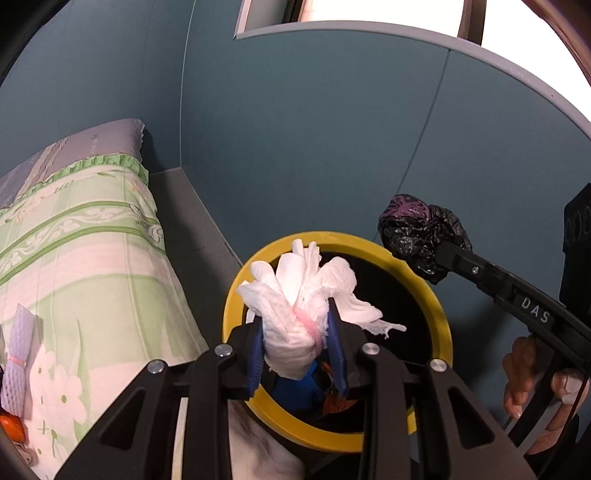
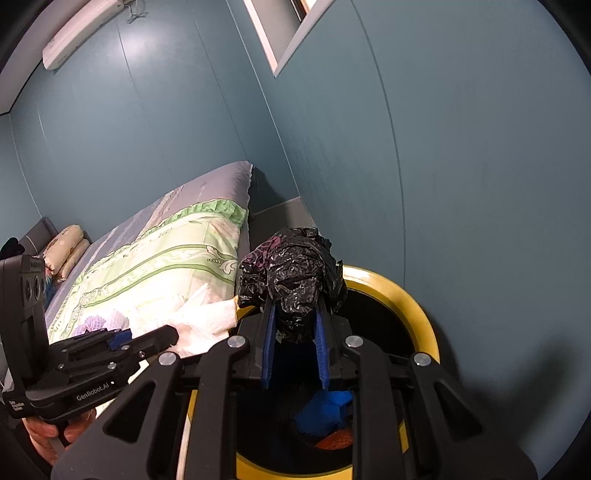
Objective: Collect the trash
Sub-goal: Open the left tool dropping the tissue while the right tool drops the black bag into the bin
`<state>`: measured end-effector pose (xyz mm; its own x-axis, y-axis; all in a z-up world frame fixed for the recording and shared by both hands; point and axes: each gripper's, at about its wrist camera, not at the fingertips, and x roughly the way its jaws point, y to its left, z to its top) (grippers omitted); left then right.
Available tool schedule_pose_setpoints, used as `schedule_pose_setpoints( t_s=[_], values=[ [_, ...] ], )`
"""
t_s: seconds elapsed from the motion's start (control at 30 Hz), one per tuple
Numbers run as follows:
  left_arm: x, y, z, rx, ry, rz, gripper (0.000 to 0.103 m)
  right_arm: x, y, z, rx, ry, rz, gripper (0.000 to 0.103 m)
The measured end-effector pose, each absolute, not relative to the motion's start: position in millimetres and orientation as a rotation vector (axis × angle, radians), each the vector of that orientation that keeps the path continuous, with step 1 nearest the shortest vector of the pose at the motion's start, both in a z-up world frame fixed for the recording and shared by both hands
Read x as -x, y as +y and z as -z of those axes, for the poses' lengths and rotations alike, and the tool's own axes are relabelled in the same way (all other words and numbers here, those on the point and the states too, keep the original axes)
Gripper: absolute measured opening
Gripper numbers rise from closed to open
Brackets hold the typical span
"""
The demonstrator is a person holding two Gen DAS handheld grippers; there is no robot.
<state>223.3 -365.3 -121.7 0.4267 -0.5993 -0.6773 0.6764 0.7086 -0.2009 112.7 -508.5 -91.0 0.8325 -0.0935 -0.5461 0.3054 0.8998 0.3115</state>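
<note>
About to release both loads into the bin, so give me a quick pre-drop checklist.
1. Left gripper shut on crumpled white tissue wad: ok.
2. Right gripper shut on crumpled black plastic bag: ok.
3. Tissue wad over mouth of round yellow-rimmed trash bin: ok.
4. Black bag over bin mouth: ok in the right wrist view, near the rim.
5. Room left in bin above blue scrap: ok.
6. Grippers apart from each other: ok.

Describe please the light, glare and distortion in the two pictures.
Left wrist view: the bright window at the top is blown out white, and the teal wall panels curve from the fisheye. Right wrist view: dimmer, soft glare on the crumpled black plastic bag, a dark shadow on the wall at lower right.
</note>
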Motion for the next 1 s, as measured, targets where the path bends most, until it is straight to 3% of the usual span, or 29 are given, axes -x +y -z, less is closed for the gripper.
schedule_pose_setpoints(
  t_s=[0.37, 0.53, 0.6, 0.73, 0.8, 1.0],
  values=[
    [-230.3, -366.5, 131.1, -0.083, 0.835, 0.807, 0.032, -117.0, -512.5, 91.3, -0.405, 0.565, 0.223, 0.021],
    [-228.1, -365.3, 131.9, -0.082, 0.838, 0.810, 0.042, -116.8, -517.6, 92.8, -0.419, 0.566, 0.240, 0.026],
    [-228.2, -363.2, 131.5, -0.073, 0.836, 0.800, 0.053, -115.0, -518.0, 92.8, -0.425, 0.564, 0.246, 0.028],
    [-230.1, -358.8, 128.7, -0.053, 0.838, 0.803, 0.056, -113.8, -519.2, 92.3, -0.428, 0.559, 0.255, 0.033],
    [-230.4, -355.8, 126.2, -0.046, 0.832, 0.798, 0.065, -112.1, -519.1, 90.6, -0.428, 0.550, 0.262, 0.035],
    [-233.2, -338.8, 116.6, -0.015, 0.799, 0.780, 0.075, -106.1, -515.1, 80.4, -0.418, 0.522, 0.268, 0.040]
  ],
)
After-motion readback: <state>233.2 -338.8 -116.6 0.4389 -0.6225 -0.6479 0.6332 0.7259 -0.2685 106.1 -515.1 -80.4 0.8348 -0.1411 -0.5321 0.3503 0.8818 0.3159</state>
